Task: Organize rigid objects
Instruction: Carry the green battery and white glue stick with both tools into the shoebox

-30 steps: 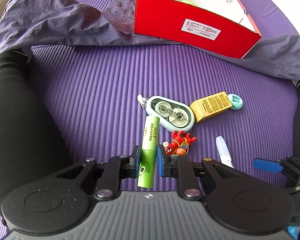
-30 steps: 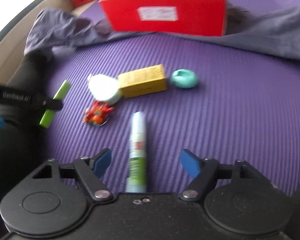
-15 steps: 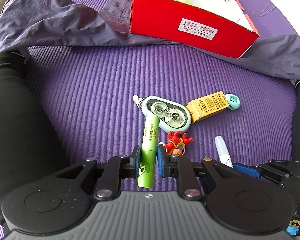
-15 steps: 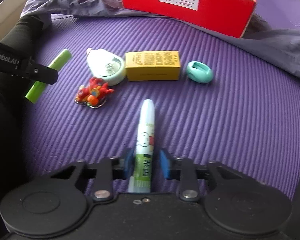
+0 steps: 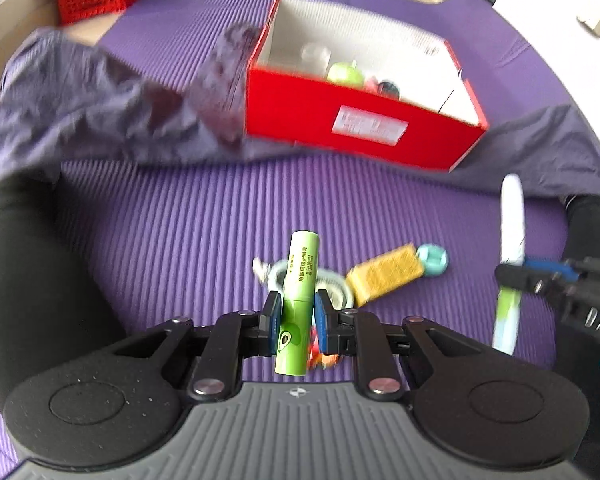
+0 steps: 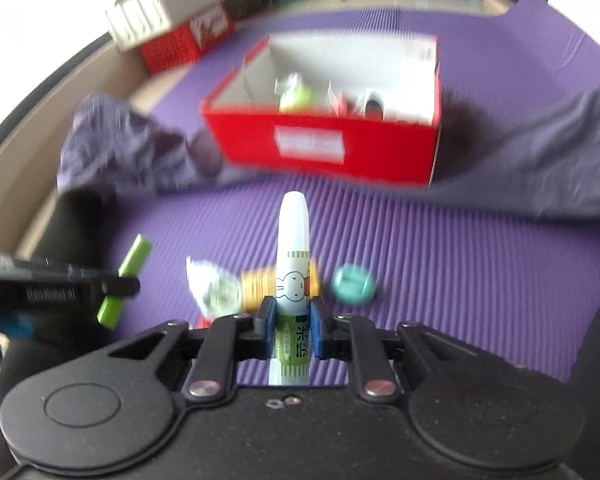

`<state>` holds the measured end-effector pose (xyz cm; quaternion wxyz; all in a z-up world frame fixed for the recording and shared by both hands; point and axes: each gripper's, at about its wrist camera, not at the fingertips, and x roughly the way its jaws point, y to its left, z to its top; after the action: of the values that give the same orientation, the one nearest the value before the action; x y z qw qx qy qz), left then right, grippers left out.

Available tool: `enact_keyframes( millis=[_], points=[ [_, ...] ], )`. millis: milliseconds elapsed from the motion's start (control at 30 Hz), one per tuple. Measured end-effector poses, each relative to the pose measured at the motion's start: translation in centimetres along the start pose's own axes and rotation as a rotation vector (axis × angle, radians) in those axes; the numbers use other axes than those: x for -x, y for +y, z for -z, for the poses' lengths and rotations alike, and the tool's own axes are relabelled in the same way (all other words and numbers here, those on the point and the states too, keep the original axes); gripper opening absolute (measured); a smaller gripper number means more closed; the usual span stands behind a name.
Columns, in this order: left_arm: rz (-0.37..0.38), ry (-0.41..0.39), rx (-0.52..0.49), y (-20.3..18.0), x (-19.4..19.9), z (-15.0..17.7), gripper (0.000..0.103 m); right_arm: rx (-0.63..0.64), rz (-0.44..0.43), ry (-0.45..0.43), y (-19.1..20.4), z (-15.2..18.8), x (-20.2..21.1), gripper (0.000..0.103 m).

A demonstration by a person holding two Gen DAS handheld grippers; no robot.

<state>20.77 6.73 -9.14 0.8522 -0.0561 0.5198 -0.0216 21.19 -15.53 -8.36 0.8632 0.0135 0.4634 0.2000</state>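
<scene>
Two tubes are off the purple mat (image 5: pixel 148 240). From your left wrist, the left gripper (image 5: pixel 296 316) is clamped tight on a green lip-balm tube (image 5: pixel 298 300), its long axis running away from you toward the red box (image 5: pixel 360 128). That open box holds a green apple-shaped item (image 5: pixel 345 73) and blurred small pieces.

From your right wrist, the right gripper (image 6: pixel 292 322) is closing on a white glue tube (image 6: pixel 293 276) with a rabbit print, tapered tip pointing toward the box, pads against its green label.

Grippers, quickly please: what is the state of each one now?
Left gripper: shut on the green tube.
Right gripper: fingers closing, pressing the white glue stick.
</scene>
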Motion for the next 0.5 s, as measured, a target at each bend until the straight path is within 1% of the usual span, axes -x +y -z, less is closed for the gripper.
enact_keyframes(
  millis=[300,500],
  points=[
    [-0.017,-0.108,-0.042,-1.5,2.3,-6.6,0.017,-0.026,0.025,-0.15,-2.3,-8.2,2.6,0.017],
    [-0.025,-0.15,-0.056,-2.3,1.8,-11.3,0.017,-0.007,0.053,-0.209,-3.3,-12.9,2.5,0.017]
  ],
)
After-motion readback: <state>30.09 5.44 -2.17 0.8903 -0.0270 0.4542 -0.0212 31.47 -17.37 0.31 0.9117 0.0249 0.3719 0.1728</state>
